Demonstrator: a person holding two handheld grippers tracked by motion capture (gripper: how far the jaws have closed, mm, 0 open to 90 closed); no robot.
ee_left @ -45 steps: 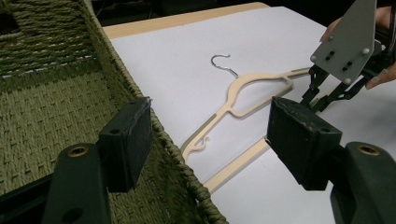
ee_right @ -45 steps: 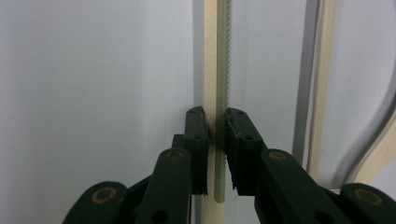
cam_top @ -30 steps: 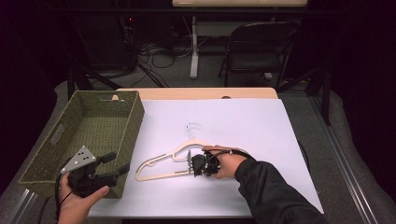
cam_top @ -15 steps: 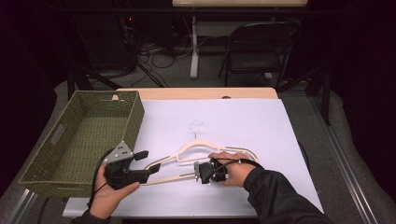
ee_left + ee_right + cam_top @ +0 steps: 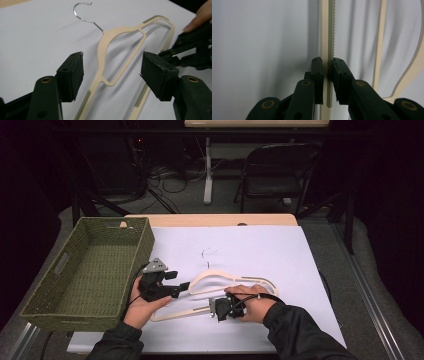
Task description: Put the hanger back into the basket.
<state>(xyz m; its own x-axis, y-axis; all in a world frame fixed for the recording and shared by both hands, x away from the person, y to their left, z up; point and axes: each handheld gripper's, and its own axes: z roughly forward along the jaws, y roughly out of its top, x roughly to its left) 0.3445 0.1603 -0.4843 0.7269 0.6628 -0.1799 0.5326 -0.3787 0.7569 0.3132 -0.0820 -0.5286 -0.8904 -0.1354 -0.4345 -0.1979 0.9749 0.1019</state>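
Table (image 5: 310, 270): white top, carrying everything named below; wooden edge strip along the far side.
Basket (image 5: 55, 305): green woven, rectangular, on the table's left part, well left of the hanger's hook; handle slot in its left wall.
Hanger (image 5: 220, 279): cream plastic with a wire hook (image 5: 82, 11), lying just right of the basket; hook toward the far side, notched lower bar toward the near edge.
Right hand (image 5: 255, 304): at the hanger's lower bar, near its right end, wrapped around the right gripper.
Left hand (image 5: 142, 307): between basket and hanger, just beside the basket's right wall.
Left gripper (image 5: 112, 72): just right of the basket, at the hanger's left shoulder — jaws wide apart, having just been closing a little, with the hanger's left arm lying between them, pads not touching it.
Right gripper (image 5: 327, 71): farther from the basket than the left one — clamped tight on the hanger's notched lower bar (image 5: 327, 37), one pad on each side.
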